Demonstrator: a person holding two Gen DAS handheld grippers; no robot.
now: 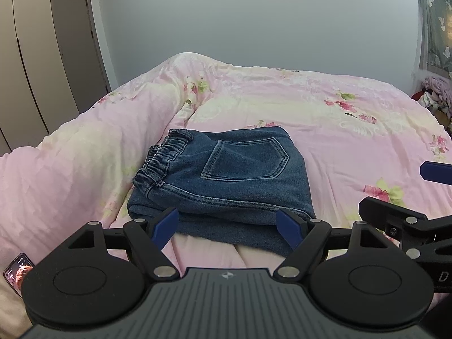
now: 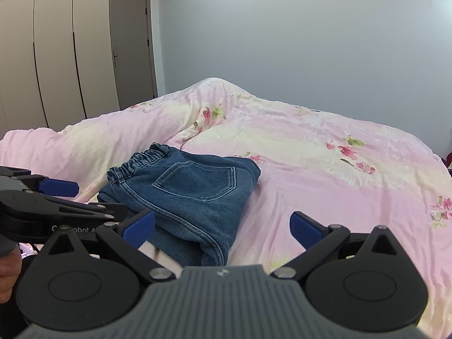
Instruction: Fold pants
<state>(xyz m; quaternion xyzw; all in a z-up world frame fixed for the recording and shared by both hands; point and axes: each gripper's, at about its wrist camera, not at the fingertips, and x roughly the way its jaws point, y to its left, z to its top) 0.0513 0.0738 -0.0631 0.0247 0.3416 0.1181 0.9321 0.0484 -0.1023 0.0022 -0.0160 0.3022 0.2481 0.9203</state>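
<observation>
Blue denim pants lie folded into a compact stack on the pink floral bedcover, back pocket up, elastic waistband to the left. My left gripper is open and empty, its blue pads just before the stack's near edge. In the right wrist view the pants lie left of centre. My right gripper is open and empty, hovering over the stack's near right corner. The left gripper's fingers show at the left edge there; the right gripper's finger shows at the right edge of the left view.
A phone lies on the bed at the near left. Wardrobe doors and a room door stand at the left. A heap of clothes sits beyond the bed's far right. A bunched duvet ridge rises left of the pants.
</observation>
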